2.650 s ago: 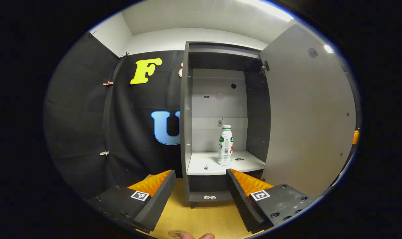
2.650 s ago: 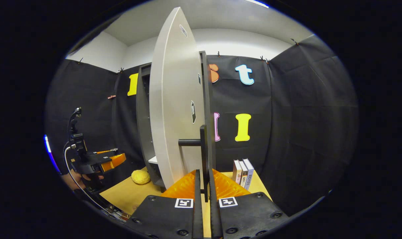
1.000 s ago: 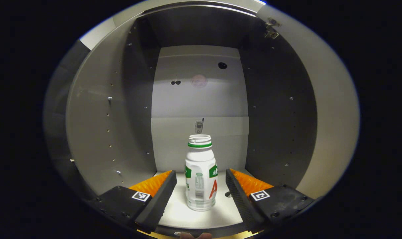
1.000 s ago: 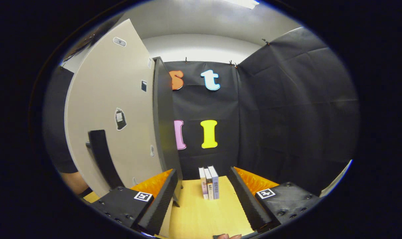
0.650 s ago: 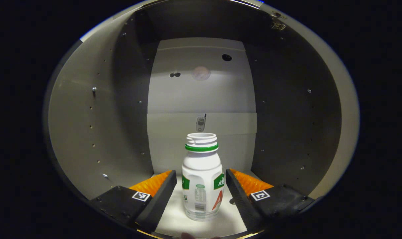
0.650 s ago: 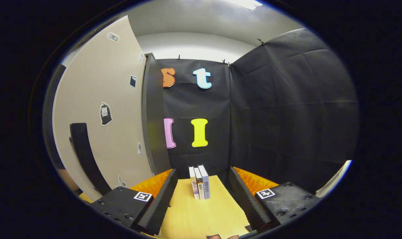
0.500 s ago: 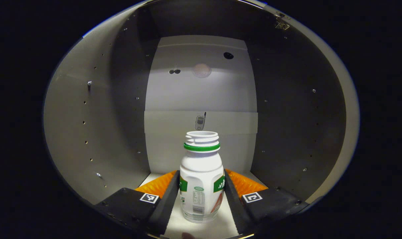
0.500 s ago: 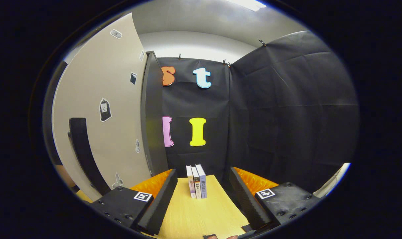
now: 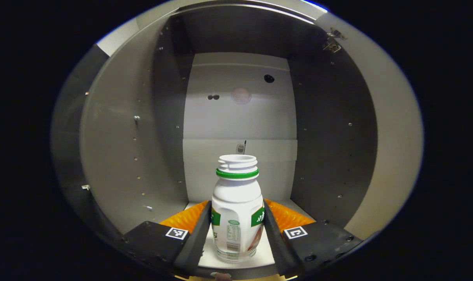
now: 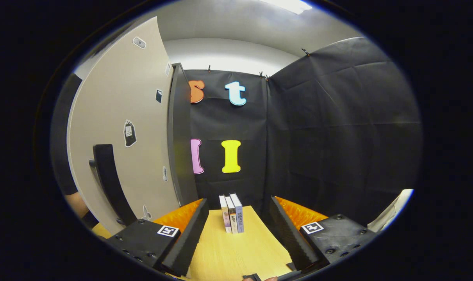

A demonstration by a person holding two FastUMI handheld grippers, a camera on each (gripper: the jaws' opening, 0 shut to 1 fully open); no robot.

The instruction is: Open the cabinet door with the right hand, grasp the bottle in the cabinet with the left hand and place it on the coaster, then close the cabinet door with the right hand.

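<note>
My left gripper (image 9: 236,230) stays clamped on bottle (image 9: 236,210), upright on cabinet (image 9: 119,156) shelf, now drawn slightly back. My right gripper (image 10: 236,230) apart, door (image 10: 123,128) at its left, unchanged.

- The left gripper (image 9: 236,226) reaches into the open cabinet (image 9: 119,156), its 2 fingers (image 9: 195,234) pressed against either side of the bottle (image 9: 236,210).
- The bottle is white with a green neck ring, uncapped and upright, over the pale shelf (image 9: 209,253).
- A hinge (image 9: 332,41) shows upper right.
</note>
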